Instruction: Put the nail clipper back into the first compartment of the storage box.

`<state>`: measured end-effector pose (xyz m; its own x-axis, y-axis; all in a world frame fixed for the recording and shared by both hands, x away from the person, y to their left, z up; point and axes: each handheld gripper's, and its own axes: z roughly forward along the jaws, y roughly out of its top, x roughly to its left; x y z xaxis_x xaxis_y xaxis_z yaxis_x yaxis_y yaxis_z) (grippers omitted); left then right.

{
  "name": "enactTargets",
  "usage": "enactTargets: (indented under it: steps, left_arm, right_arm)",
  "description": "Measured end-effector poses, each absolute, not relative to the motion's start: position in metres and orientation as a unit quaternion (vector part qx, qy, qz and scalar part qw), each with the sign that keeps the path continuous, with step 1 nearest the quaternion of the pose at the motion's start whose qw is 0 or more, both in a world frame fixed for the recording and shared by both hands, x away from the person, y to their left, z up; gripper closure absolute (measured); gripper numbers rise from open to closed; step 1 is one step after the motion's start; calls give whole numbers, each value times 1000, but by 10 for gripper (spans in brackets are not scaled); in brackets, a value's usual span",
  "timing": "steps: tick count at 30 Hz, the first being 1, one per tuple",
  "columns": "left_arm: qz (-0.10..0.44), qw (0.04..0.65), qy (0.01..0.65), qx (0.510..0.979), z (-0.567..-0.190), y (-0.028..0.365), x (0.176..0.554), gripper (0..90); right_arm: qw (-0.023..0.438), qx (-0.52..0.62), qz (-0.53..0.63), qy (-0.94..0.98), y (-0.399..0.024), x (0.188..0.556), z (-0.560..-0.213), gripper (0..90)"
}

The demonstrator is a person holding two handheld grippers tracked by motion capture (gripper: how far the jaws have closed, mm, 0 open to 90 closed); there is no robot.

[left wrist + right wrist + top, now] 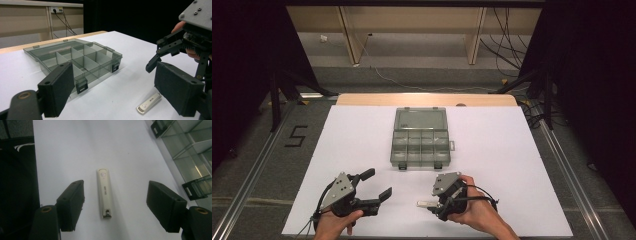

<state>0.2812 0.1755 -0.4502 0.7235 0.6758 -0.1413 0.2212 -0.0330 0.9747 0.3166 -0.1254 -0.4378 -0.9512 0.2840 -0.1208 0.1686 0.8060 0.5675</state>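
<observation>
A cream nail clipper [426,203] [104,192] lies flat on the white table sheet near the front edge. My right gripper [435,202] [116,200] is low over it and open. One jaw stands on each side of the clipper, and neither pad touches it. My left gripper [377,184] [115,82] rests open at the front left with nothing between its jaws. In its view the clipper [149,103] lies just past the right jaw. A clear grey compartment box [420,145] [75,57] sits open at mid-table, its lid folded back and its compartments empty.
The white sheet [512,165] covers most of the table, with a wooden strip [362,99] at the far edge. The box's black latches [195,191] lie close to the right of my right gripper. Floor, cables and stand legs surround the table.
</observation>
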Motion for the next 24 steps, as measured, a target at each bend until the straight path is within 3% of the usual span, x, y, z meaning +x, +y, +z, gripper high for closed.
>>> enactTargets:
  steps: [24]
  left_arm:
    - [186,613,322,697,-449,176,281,160]
  right_arm:
    - [51,96,180,978,-102,333,-455,561]
